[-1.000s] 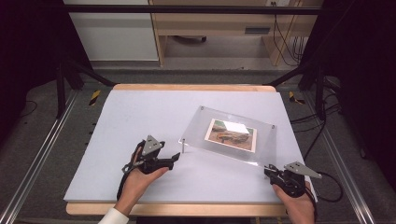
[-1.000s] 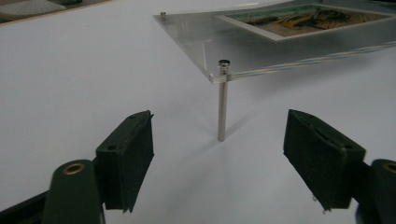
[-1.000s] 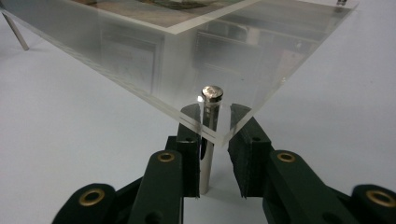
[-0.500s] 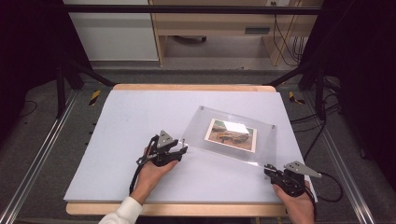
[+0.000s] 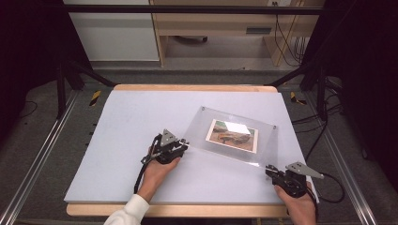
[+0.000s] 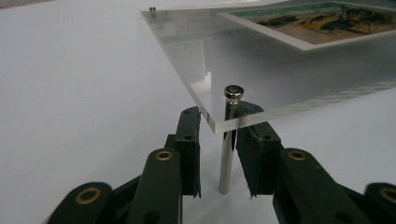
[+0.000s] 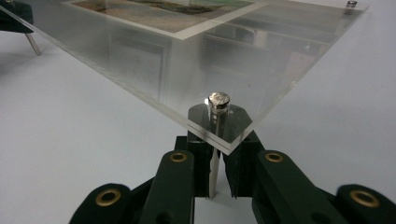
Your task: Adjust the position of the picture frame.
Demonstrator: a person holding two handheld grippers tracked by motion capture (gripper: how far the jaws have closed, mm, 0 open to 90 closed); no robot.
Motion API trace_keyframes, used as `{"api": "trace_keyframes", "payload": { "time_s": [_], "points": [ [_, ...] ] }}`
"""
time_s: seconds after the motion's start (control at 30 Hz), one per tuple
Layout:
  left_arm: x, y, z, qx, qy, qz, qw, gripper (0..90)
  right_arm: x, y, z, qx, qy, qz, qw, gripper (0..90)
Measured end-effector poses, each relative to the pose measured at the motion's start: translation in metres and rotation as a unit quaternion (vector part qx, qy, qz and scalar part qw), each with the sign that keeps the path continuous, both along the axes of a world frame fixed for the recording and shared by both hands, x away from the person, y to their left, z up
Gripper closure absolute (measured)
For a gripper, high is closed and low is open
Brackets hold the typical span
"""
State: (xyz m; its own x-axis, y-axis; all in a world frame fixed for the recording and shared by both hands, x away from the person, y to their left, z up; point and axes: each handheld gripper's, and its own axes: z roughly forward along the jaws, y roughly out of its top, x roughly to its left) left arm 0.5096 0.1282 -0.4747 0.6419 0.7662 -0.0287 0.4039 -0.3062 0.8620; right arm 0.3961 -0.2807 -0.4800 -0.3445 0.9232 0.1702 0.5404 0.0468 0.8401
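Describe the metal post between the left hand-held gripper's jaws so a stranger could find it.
On the white table lies a clear acrylic frame holding a picture. At its corner nearest the left hand-held gripper stands a slim silver post, the one with black jaws on both sides.

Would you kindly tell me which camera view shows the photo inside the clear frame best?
The high view: the whole photo lies face-up under the acrylic frame. The left gripper view catches only its near corner at a grazing angle; the right gripper view shows just an edge strip.
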Motion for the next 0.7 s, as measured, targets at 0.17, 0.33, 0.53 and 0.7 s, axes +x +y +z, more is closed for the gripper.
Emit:
{"api": "trace_keyframes", "payload": {
  "time_s": [0.17, 0.33, 0.53, 0.7],
  "points": [
    [0.0021, -0.0007, -0.0024, -0.005, 0.006, -0.001, 1.0000, 73.8, -0.0002, 0.0000, -0.0001, 0.000, 0.001, 0.000, 1.0000, 81.4],
    [0.0017, -0.0018, -0.0017, -0.015, 0.005, -0.008, 0.9998, 82.1, -0.0001, -0.0003, -0.0004, 0.001, 0.000, -0.001, 1.0000, 81.2],
    [0.0020, -0.0025, -0.0014, -0.020, 0.010, -0.005, 0.9997, 83.7, 0.0000, -0.0002, 0.0001, 0.005, -0.003, 0.002, 1.0000, 84.1],
    [0.0023, -0.0023, -0.0004, -0.021, 0.011, -0.005, 0.9997, 84.0, 0.0002, 0.0001, 0.0016, 0.001, -0.002, 0.002, 1.0000, 85.0]
  ]
}}
